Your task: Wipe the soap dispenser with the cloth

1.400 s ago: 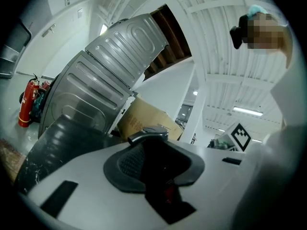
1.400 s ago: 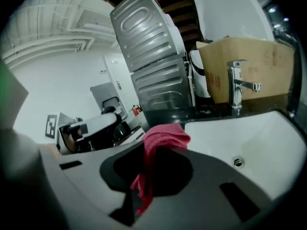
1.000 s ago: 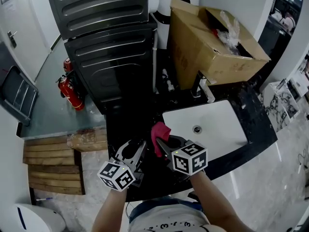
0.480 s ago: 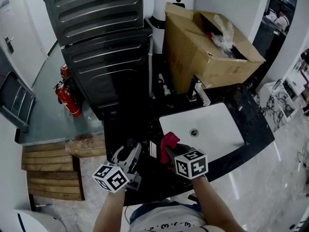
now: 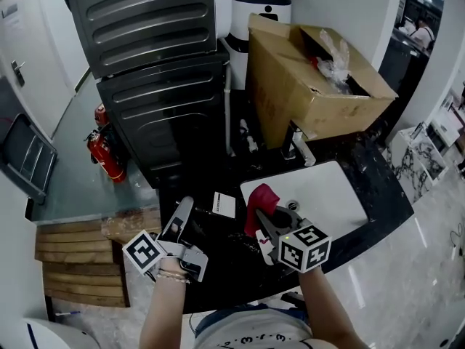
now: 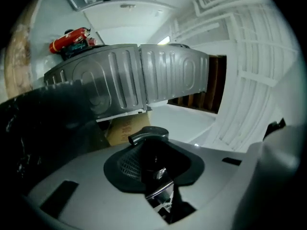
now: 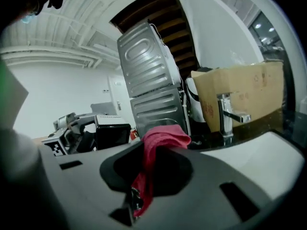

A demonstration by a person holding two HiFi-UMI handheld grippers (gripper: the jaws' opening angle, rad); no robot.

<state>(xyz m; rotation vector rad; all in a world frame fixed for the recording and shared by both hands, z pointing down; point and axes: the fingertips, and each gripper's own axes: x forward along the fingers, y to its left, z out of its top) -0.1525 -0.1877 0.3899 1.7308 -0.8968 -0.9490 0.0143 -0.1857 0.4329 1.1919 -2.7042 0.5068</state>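
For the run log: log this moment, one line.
left gripper: soap dispenser | right gripper: cloth | contact: none

the sink [image 5: 334,195] sat in the counter [image 5: 370,167], the faucet [image 5: 298,142] behind it, a cardboard box [image 5: 305,86] behind that. stacked machines [image 5: 160,64] stood left of the box, a fire extinguisher [image 5: 105,155] left of them. the cloth [image 5: 261,197] hung in the right gripper [image 5: 261,220], left of the sink.
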